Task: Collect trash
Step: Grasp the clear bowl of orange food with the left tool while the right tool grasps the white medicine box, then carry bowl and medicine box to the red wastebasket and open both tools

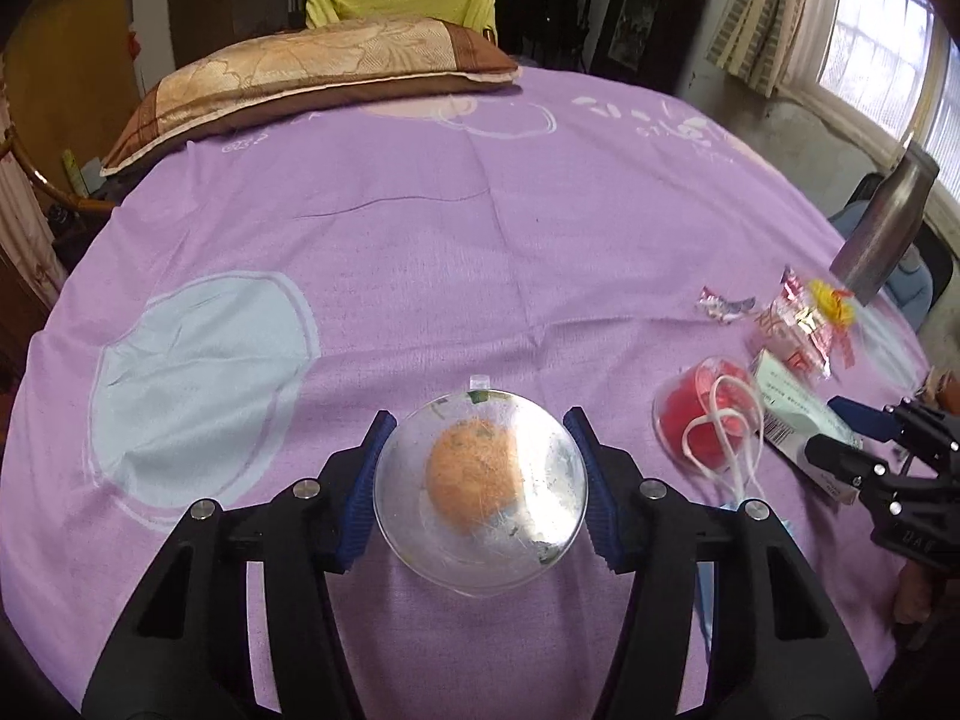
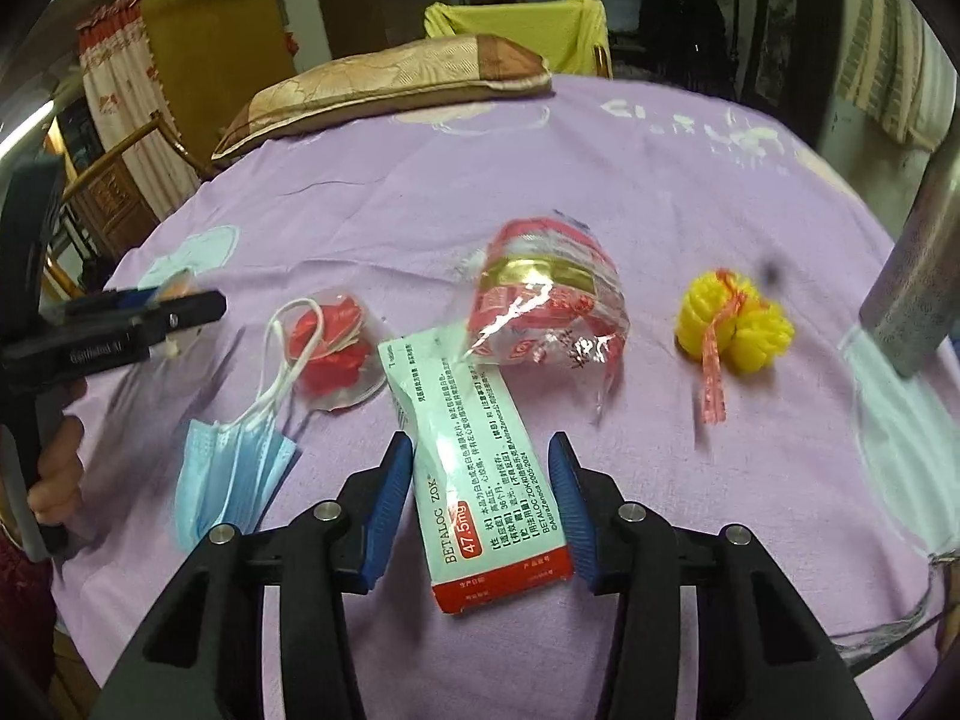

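Observation:
My left gripper is shut on a clear plastic cup with orange residue on its bottom, held above the purple sheet. My right gripper is open and straddles a white and red medicine box that lies on the sheet; its pads stand just apart from the box. Beyond the box lie a red and clear wrapper, a clear cup with red scraps, a blue face mask and a yellow foam net. The right gripper also shows in the left wrist view.
A purple sheet covers the bed. A brown and gold pillow lies at the far end. A steel bottle stands at the right edge. A small foil wrapper lies near the trash.

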The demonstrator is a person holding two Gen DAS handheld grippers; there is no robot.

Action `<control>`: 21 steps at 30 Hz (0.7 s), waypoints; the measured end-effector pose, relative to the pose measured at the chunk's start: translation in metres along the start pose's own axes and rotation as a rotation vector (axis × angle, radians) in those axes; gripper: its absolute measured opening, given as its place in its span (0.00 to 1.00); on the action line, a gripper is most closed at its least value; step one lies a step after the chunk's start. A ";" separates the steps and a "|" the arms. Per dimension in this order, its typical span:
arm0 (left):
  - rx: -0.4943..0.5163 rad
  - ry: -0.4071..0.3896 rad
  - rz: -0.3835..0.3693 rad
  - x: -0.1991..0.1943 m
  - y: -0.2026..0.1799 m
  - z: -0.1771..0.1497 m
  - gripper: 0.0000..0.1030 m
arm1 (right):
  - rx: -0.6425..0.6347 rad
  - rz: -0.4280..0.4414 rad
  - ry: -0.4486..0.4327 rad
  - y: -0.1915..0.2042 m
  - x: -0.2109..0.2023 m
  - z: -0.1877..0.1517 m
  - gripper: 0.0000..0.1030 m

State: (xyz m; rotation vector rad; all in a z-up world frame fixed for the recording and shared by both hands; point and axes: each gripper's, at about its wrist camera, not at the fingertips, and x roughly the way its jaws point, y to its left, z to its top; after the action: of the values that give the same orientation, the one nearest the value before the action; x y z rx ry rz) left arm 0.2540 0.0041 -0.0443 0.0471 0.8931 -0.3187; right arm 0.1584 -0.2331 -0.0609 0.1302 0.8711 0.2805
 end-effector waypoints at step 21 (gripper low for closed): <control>0.103 -0.102 -0.144 -0.057 -0.076 -0.029 0.55 | 0.166 -0.069 -0.242 -0.043 -0.147 -0.079 0.44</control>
State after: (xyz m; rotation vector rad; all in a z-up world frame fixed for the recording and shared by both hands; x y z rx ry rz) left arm 0.1766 -0.0491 -0.0110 0.0614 0.7805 -0.4972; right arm 0.0161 -0.3176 -0.0125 0.2823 0.6559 0.1238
